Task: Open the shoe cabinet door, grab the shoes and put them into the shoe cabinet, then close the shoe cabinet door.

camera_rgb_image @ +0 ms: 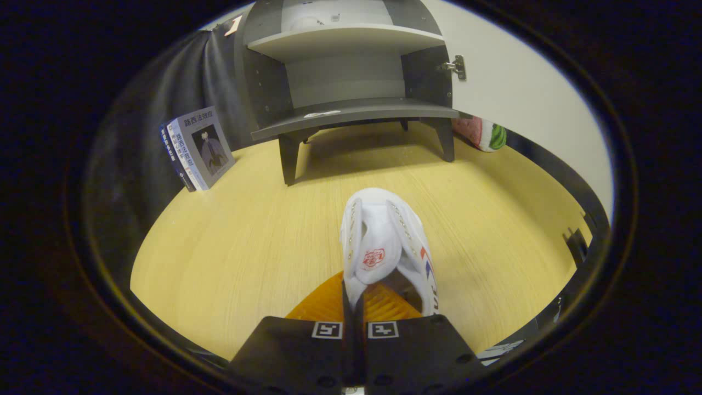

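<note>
My gripper (354, 299) is shut on a white shoe (384, 247), its orange fingers (323, 302) pinched close together on the shoe's near side wall by the collar. The shoe has a red emblem on its tongue and red and blue marks on its side, and it points away from me, held over the wooden floor (230, 247). Well beyond the shoe stands the dark grey shoe cabinet (351, 112) on short legs, its bottom shelf and an upper shelf showing. Its white door (521, 93) is swung open to the right, with a metal hinge (455, 67) at the cabinet's edge.
Two books (198, 148) lean against the black cloth wall left of the cabinet. A pink and green soft thing (485, 133) lies behind the open door at the cabinet's right. A wide stretch of wooden floor lies between the shoe and the cabinet.
</note>
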Demonstrator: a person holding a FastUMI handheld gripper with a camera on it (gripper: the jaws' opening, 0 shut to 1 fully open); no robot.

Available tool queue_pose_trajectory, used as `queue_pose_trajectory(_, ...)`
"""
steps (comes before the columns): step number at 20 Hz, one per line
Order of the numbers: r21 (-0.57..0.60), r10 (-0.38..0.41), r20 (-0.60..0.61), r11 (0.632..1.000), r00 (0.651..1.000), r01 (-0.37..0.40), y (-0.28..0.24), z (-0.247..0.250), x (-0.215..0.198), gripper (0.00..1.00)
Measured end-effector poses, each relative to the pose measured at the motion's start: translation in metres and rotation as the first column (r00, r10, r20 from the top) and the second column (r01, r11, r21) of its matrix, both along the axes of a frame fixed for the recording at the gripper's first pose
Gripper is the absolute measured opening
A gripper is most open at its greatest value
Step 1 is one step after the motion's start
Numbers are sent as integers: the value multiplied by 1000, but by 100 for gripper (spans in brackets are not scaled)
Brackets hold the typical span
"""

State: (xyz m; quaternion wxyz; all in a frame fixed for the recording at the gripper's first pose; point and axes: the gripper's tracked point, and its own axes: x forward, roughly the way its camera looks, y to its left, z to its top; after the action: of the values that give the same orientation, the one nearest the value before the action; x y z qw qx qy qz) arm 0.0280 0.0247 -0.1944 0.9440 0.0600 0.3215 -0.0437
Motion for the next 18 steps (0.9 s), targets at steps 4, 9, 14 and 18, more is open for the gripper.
queue_pose_trajectory(4,-6,15,20,1000,1000,-15,0,20,2,3)
queue_pose_trajectory(9,-18,19,50,1000,999,-19,-10,72,0,2)
queue_pose_trajectory(14,-58,-9,133,998,991,17,-23,152,0,2)
queue_pose_trajectory(18,-105,-17,227,994,974,42,-27,230,10,2)
